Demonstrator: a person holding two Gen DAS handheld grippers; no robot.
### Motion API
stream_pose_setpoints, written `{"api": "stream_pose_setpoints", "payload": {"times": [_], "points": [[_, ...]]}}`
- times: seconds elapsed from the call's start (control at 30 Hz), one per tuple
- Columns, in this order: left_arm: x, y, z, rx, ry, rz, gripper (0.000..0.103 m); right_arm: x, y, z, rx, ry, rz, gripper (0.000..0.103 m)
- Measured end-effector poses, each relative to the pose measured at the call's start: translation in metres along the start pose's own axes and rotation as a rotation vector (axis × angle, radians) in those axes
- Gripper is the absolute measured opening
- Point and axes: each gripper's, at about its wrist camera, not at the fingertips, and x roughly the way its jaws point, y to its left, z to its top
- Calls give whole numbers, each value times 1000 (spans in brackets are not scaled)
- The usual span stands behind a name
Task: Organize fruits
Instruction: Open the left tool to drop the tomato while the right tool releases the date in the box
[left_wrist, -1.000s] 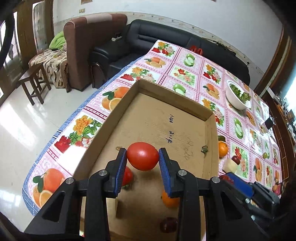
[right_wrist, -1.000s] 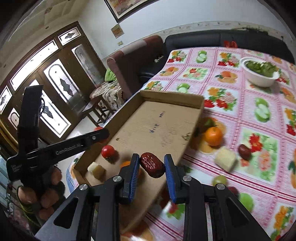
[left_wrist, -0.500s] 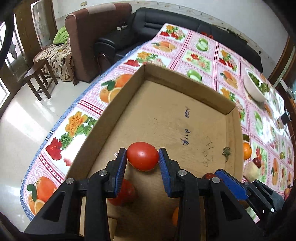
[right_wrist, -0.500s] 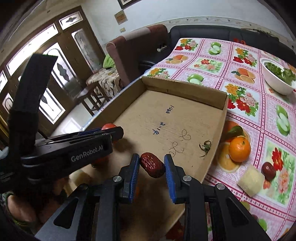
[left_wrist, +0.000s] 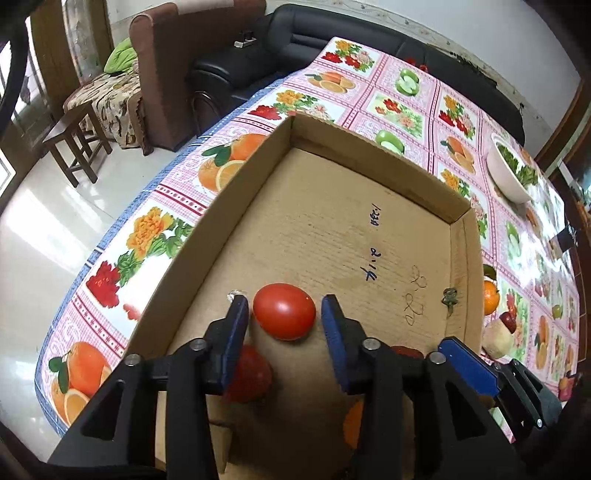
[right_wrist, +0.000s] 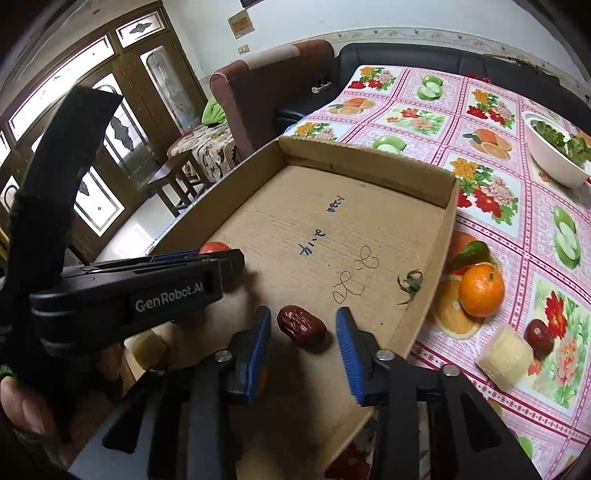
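In the cardboard tray (left_wrist: 369, 236), glossy red tomato (left_wrist: 284, 311) between parted left tool (left_wrist: 282, 314), wrinkled date (right_wrist: 301, 325) between parted right tool (right_wrist: 303, 328).

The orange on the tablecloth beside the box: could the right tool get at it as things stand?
Probably yes. The orange sits in the open outside the cardboard box, nothing over it. The right tool, open, has just released the red date and need only clear the box wall.

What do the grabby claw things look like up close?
Each gripper is black plastic with silver screws and two flat blue finger pads. The left gripper shows white "GenRobot.AI" lettering on its side in the right wrist view. The right gripper looks the same.
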Motion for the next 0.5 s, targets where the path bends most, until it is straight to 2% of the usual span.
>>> {"api": "stream_pose_setpoints", "payload": {"times": [0.27, 0.5], "points": [[-24, 4, -10, -37, -32, -47, 40, -38, -12, -12, 53, -51, 21, 42], [-51, -10, -27, -14, -64, -111, 43, -82, -44, -37, 138, -112, -3, 43]]}}
